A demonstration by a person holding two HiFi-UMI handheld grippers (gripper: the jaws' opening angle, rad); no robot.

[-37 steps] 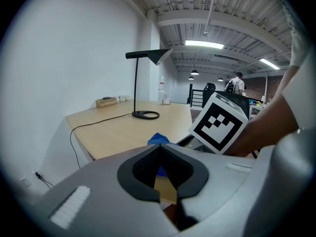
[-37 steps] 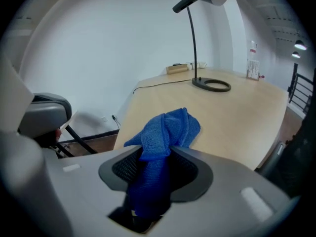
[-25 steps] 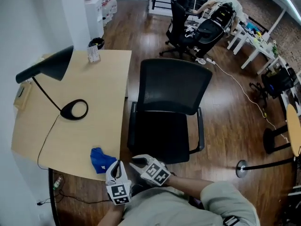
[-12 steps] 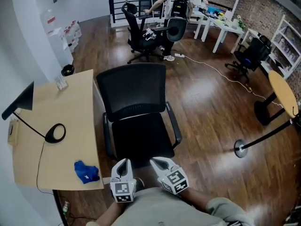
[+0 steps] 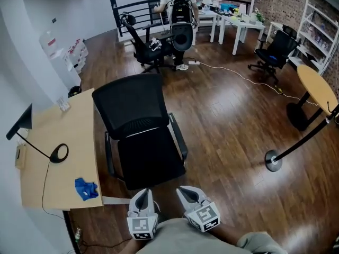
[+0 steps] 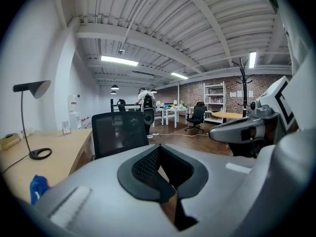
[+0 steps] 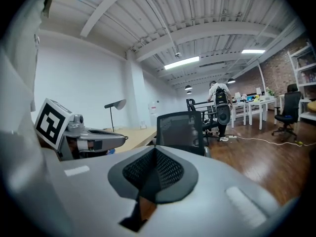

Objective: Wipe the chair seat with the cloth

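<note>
Lying on the pale wooden worktop (image 5: pixel 69 136), the crumpled blue cloth (image 5: pixel 86 188) must first be fetched by the shut, empty left hand-held gripper (image 5: pixel 142 194).

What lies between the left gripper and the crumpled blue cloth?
Head view: nothing loose; just the light wooden desk's edge and dark floor separate left gripper and cloth.

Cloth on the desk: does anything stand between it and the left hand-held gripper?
Nothing visible does. The blue cloth lies alone near the desk corner; the left hand-held gripper, shut and empty, is off that corner, with only the desk's bare edge between.
</note>
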